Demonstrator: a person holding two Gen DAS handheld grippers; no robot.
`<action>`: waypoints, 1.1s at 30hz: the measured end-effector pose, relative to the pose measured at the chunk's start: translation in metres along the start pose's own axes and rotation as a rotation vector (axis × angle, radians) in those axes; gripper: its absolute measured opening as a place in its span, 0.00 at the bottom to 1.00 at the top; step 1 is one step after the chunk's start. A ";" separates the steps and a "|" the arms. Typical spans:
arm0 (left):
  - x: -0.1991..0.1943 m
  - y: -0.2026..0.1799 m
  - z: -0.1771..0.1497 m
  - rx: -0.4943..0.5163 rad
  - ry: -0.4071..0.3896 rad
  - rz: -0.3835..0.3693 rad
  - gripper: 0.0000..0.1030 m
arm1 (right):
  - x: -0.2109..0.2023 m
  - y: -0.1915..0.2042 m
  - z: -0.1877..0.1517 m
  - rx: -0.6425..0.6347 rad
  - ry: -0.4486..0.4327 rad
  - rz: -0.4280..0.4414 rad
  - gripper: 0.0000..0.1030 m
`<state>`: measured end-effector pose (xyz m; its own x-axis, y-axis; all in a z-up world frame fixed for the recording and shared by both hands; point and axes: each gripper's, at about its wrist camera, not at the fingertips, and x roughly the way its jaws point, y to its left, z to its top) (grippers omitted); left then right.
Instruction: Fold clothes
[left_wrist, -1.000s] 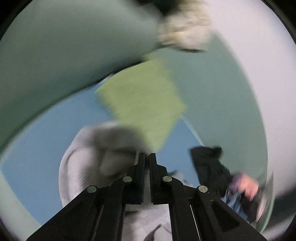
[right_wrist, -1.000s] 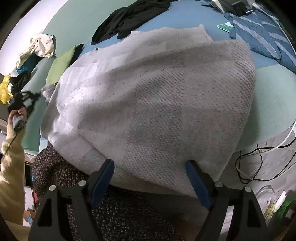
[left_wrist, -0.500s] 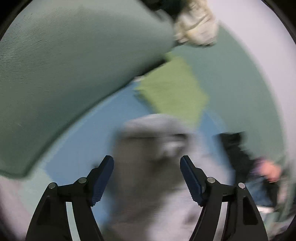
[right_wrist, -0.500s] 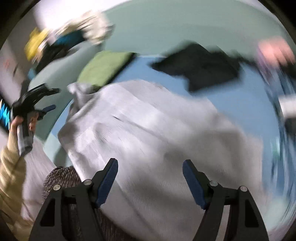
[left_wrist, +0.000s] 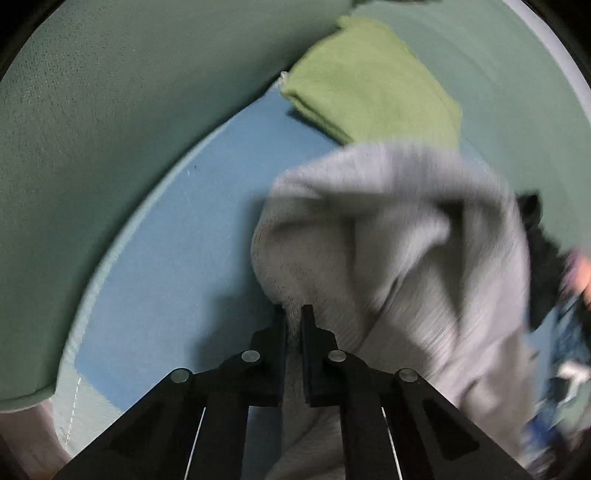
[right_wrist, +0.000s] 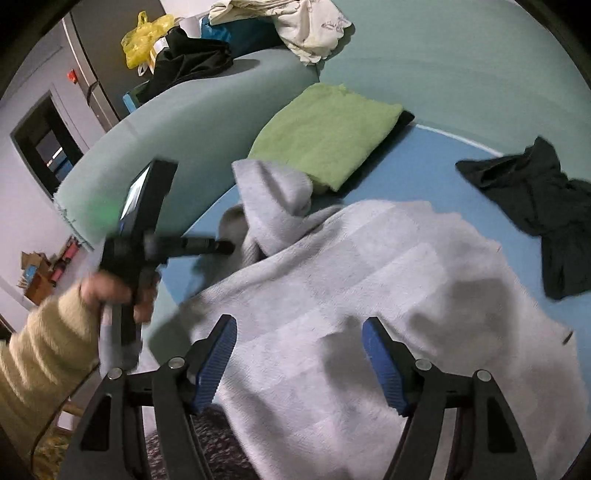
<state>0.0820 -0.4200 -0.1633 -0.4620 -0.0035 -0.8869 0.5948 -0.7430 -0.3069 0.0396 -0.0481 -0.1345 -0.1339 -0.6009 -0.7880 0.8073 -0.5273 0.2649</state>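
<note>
**Left gripper pinches the grey sweater's edge; right gripper hangs wide above it**

The left gripper (left_wrist: 293, 314) has its 2 jaws closing on a fold of the grey sweater (left_wrist: 388, 251), and the knit shows in the narrow gap between them. The cloth bunches up from that pinch and trails away blurred to the right. Under it lies the blue mat (left_wrist: 177, 266), bordered by a curved green cushion (left_wrist: 92, 129). A folded green cloth (left_wrist: 369, 85) lies past the sweater, at the mat's far edge.

In the right wrist view the right gripper (right_wrist: 299, 354) stands spread, with its 2 blue pads (right_wrist: 218, 354) well apart and easing inward; they hang over the sweater (right_wrist: 388, 295) without pressing it. The sweater covers most of the near part of the mat (right_wrist: 424, 162), and 1 sleeve is heaped up at its far left corner, just beside the green cloth (right_wrist: 325, 147). There the left gripper (right_wrist: 221, 245) reaches in from the left, held by a hand (right_wrist: 114, 291) in a cream knit sleeve (right_wrist: 33, 365). A black garment (right_wrist: 535, 206) lies crumpled on the mat at the right, apart from the sweater. On the cushion's top sit a yellow bag (right_wrist: 142, 37), dark clothes (right_wrist: 188, 62) and a white cloth (right_wrist: 295, 26).
</note>
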 end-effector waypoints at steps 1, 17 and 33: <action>-0.018 -0.002 0.010 -0.005 -0.034 -0.032 0.06 | -0.005 0.000 -0.006 0.006 0.002 0.004 0.72; -0.357 -0.130 0.019 0.314 -0.530 -0.533 0.02 | -0.040 -0.040 -0.094 0.202 0.068 0.005 0.72; -0.173 0.027 -0.060 -0.251 -0.206 -0.090 0.66 | -0.005 -0.013 -0.065 0.285 0.125 0.186 0.71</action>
<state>0.2175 -0.3996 -0.0390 -0.6281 -0.0992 -0.7717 0.6770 -0.5586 -0.4792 0.0674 0.0005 -0.1705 0.0857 -0.6332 -0.7692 0.6165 -0.5728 0.5402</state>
